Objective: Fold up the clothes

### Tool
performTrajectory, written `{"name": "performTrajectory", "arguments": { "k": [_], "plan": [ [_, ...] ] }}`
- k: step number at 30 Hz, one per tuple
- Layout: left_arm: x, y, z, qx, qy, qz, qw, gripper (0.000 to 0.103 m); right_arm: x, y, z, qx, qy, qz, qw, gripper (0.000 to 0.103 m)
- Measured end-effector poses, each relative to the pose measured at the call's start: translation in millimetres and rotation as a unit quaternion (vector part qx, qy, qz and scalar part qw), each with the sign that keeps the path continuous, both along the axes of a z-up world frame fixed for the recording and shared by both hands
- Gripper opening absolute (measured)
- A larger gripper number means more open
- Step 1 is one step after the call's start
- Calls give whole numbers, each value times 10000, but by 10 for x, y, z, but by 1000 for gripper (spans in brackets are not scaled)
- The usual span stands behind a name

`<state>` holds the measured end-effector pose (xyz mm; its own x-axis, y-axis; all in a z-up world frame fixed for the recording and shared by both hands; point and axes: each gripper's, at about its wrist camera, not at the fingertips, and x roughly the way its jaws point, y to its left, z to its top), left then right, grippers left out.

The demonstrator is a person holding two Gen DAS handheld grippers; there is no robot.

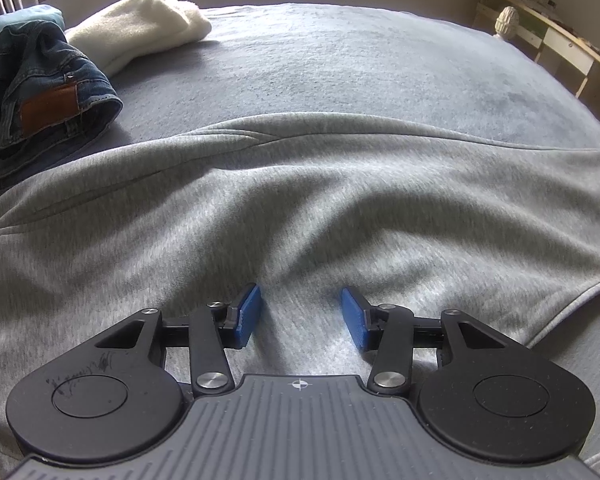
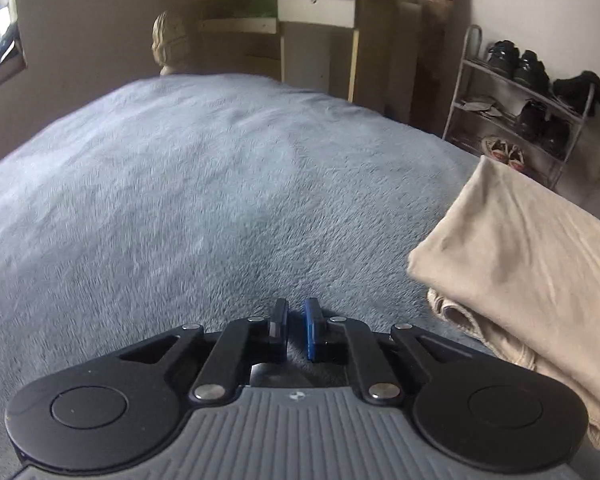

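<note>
**Getting the gray top ready to fold**

We start with the biggest thing, the bed (image 1: 380,52). Its soft blue-gray cover fills both views. On it lies the gray sweatshirt (image 1: 260,200), spread wide and a bit wavy, right under our left hand. It is the thing we think we are folding now.

Next come the other clothes. A beige folded piece (image 2: 532,264) sits at the right side of the bed. Blue jeans (image 1: 48,92) and a white fluffy piece (image 1: 140,28) lie far off at the left.

Now the 2 claws. The left gripper (image 1: 300,312) sits just above the gray cloth with its blue pads apart. Nothing is pinched between them. The right gripper (image 2: 296,328) is over the bare cover near the beige piece. Its pads are nearly together and hold nothing.

To do this step well, we think we should push out the bumps first. Then each claw should pinch 1 edge, not the middle. We should lift both sides together so the fold comes out straight.
</note>
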<state>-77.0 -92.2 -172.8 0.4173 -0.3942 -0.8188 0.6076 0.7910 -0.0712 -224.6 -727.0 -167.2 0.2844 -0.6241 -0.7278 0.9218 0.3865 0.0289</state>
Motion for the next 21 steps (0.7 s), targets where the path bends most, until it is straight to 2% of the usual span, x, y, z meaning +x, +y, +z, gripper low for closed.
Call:
{"name": "performTrajectory", "arguments": {
  "k": [2, 4, 6, 8, 11, 13, 14, 17, 18, 19, 21],
  "plan": [
    [4, 7, 1, -16, 2, -28, 10000, 46, -78, 165, 199, -143, -364, 216, 9990, 10],
    [10, 15, 10, -23, 27, -61, 10000, 46, -101, 433, 420, 88, -914, 954, 9912, 10],
    [17, 24, 30, -16, 80, -94, 9999, 46, -6, 836, 603, 478, -1257, 2109, 9682, 10],
    [25, 40, 58, -14, 156, -107, 9998, 46, 172, 1387, 698, 911, -1223, 3374, 9289, 10],
    [10, 85, 105, -39, 345, -130, 9993, 46, 483, 2307, 625, 1425, -871, 4915, 8547, 10],
    [-27, 125, 137, -69, 407, -195, 9990, 46, 689, 2836, 450, 1631, -463, 5559, 8138, 10],
    [-52, 145, 142, -57, 424, -262, 9987, 46, 807, 3023, 341, 1665, -216, 5710, 8036, 10],
    [-124, 214, 139, -15, 484, -464, 9978, 46, 1182, 3316, 9, 1493, 393, 5625, 8122, 5],
    [-135, 254, 127, -34, 517, -441, 9977, 46, 1291, 3276, -33, 1463, 271, 5433, 8262, 0],
    [-132, 300, 122, -79, 589, -387, 9975, 46, 1379, 3213, -20, 1318, 100, 5223, 8424, 0],
    [-122, 390, 161, -190, 615, -294, 9975, 46, 1503, 3068, 86, 765, -49, 4574, 8860, 3]
  ]
}}
